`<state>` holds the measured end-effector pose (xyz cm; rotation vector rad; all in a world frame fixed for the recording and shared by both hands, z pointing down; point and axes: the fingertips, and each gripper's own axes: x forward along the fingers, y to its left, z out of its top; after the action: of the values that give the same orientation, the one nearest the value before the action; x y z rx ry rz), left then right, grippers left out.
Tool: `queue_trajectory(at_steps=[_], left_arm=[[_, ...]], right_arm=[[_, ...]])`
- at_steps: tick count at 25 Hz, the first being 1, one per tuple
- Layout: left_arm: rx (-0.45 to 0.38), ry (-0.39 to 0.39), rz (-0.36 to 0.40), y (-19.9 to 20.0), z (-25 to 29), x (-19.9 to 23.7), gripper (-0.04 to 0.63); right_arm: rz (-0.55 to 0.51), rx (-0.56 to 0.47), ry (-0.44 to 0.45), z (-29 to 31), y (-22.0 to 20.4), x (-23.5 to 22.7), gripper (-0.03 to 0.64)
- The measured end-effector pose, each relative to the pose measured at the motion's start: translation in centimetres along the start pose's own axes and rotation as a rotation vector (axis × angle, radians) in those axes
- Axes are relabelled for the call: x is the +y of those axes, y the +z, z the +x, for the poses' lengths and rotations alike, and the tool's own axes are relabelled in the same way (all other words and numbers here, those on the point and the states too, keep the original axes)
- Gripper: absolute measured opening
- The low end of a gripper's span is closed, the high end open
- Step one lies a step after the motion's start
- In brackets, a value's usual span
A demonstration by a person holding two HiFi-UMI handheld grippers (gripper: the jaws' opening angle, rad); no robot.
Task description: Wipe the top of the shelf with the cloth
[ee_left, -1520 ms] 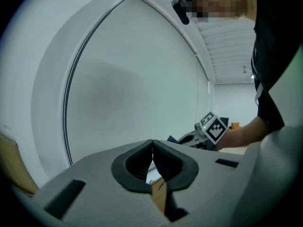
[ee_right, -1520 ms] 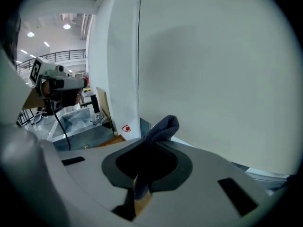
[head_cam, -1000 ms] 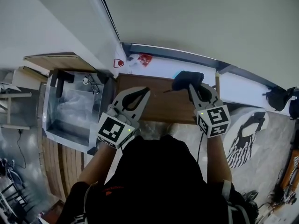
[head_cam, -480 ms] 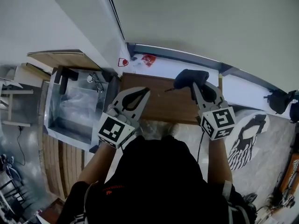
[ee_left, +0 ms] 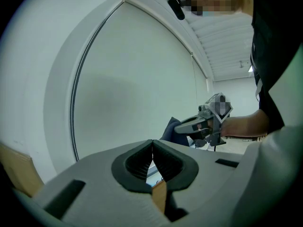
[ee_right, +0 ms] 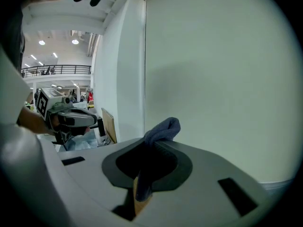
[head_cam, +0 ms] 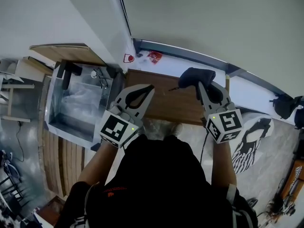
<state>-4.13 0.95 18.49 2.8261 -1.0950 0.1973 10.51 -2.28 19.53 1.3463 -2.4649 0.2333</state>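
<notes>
We look down on a brown wooden shelf (head_cam: 161,101) whose flat top runs along a pale, plain wall (head_cam: 213,23). Behind the shelf, against that wall, lies a white ledge (head_cam: 173,63) with a small red scrap (head_cam: 154,56) on it. To the left of the shelf stands a grey open-topped box (head_cam: 66,129). To the right of the shelf, on the mottled floor, lies a black-and-white striped mat (head_cam: 249,144).

Our left hand-held gripper (head_cam: 150,86) is over the left half of the shelf top. In its own view (ee_left: 152,148) the two dark pads meet at the tips with nothing between them. We cannot tell whether it touches the wood.

Our right hand-held gripper (head_cam: 198,82) is over the right half of the shelf top, near the back edge. Its jaws are clamped on a dark blue cloth (head_cam: 192,75). In the right gripper view (ee_right: 151,145) a fold of the cloth (ee_right: 163,129) stands up past the jaw tips and a strip of it hangs down between the pads. In the head view the bunched cloth lies at the back of the shelf top, just ahead of the jaws.
</notes>
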Motion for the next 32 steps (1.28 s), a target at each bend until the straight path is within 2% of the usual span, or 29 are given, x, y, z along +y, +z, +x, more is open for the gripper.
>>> queue_trajectory(at_steps=[9,12,14,20,28,32], left_arm=[[-0.007,-0.014,0.028,0.2,0.0,0.0,0.020],[-0.001,-0.010,0.013,0.1,0.0,0.0,0.020],[-0.006,-0.016,0.035,0.0,0.0,0.0,0.020],[0.008,-0.004,-0.014,0.1,0.3,-0.1,0.020],[0.010,-0.006,-0.020,0.0,0.8,-0.1,0.020],[0.000,-0.020,0.015,0.0,1.3,-0.3,0.020]], right_arm=[[-0.011,0.020,0.017,0.3,-0.4,0.6,0.026],[-0.013,0.025,0.022,0.5,-0.6,0.7,0.026],[-0.013,0.027,0.024,0.5,-0.6,0.7,0.026],[-0.027,0.040,0.026,0.7,-1.1,0.7,0.026],[-0.031,0.055,0.020,0.8,-1.7,0.2,0.026],[-0.030,0.056,0.016,0.7,-1.8,-0.2,0.026]])
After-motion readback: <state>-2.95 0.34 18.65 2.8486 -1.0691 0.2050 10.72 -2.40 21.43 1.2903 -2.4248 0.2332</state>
